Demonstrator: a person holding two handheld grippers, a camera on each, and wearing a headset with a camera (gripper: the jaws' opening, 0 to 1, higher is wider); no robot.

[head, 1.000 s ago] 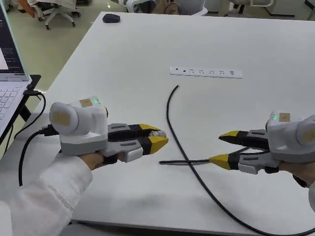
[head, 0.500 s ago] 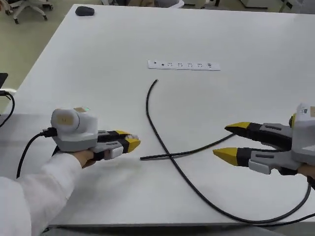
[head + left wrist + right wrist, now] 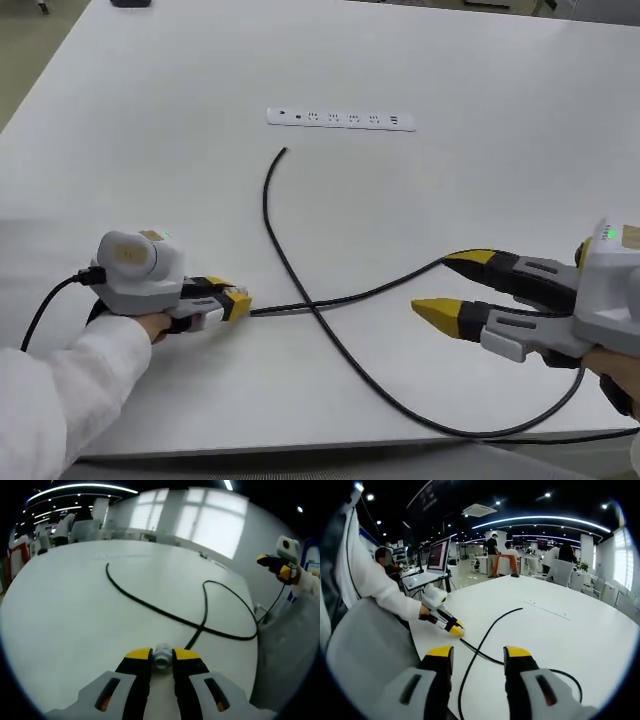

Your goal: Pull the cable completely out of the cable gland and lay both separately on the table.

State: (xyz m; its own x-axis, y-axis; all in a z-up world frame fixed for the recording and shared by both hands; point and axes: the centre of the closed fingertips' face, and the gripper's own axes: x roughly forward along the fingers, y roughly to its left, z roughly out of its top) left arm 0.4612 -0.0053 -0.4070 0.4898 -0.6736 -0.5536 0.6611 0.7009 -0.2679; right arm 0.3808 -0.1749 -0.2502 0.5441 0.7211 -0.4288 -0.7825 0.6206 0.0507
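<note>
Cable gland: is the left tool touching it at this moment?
Touching. The left gripper view shows the cable gland pressed between the two jaws of the left tool, with no gap on either side.

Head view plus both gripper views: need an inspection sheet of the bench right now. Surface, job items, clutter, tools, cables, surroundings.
Surface: white table, plain and flat.
Job's things: cable gland is clamped in the left tool. The black cable runs into it, apparently not yet pulled out, and crosses over itself on the table.
Clutter: white power strip on the far side, apart from the cable.
Tools: left tool is shut on the gland, low at the table. The right tool is open beside the cable, gripping nothing.
Cables: black lead from the left tool trails toward the near edge.
Surroundings: laptop on a stand, with people and chairs behind it.
</note>
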